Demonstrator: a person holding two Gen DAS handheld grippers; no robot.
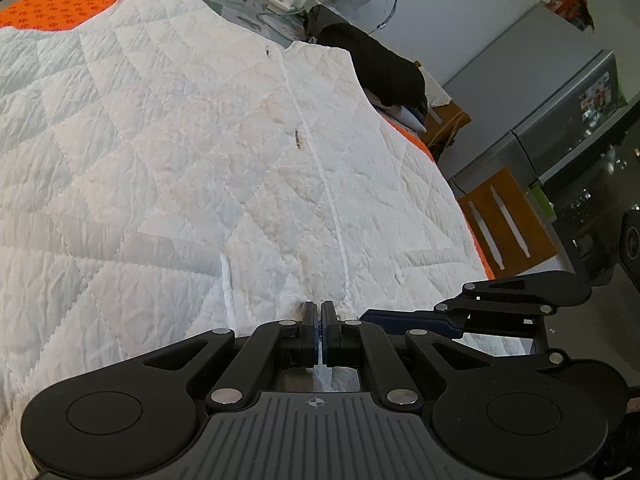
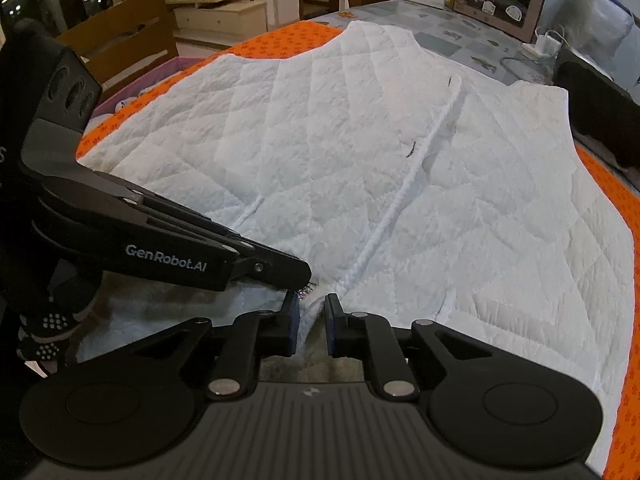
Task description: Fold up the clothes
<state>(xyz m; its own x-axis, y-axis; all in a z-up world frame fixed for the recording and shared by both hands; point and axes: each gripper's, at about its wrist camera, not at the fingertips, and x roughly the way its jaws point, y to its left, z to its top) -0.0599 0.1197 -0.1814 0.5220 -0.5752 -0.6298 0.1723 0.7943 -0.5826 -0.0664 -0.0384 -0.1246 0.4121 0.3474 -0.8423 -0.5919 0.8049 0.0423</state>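
A white quilted vest [image 1: 200, 160] lies flat, front up, on an orange mat [image 1: 56, 8], its zipper line running away from me. My left gripper [image 1: 321, 312] is shut on the vest's near hem at the zipper's bottom end. In the right wrist view the vest [image 2: 360, 160] fills the mat [image 2: 296, 40]. My right gripper [image 2: 312, 320] stands open at the same hem, with the zipper edge lying loose between its fingers. The left gripper [image 2: 302, 276] comes in from the left, its tip right beside them. The right gripper [image 1: 368, 316] shows side-on in the left wrist view.
A black garment [image 1: 380, 68] and a white charger [image 1: 288, 2] lie on the table beyond the vest. Wooden chairs [image 1: 504, 220] [image 2: 120, 40] stand beside the table, with a purple bin [image 2: 132, 88] at the left. A gloved hand [image 2: 44, 332] holds the left gripper.
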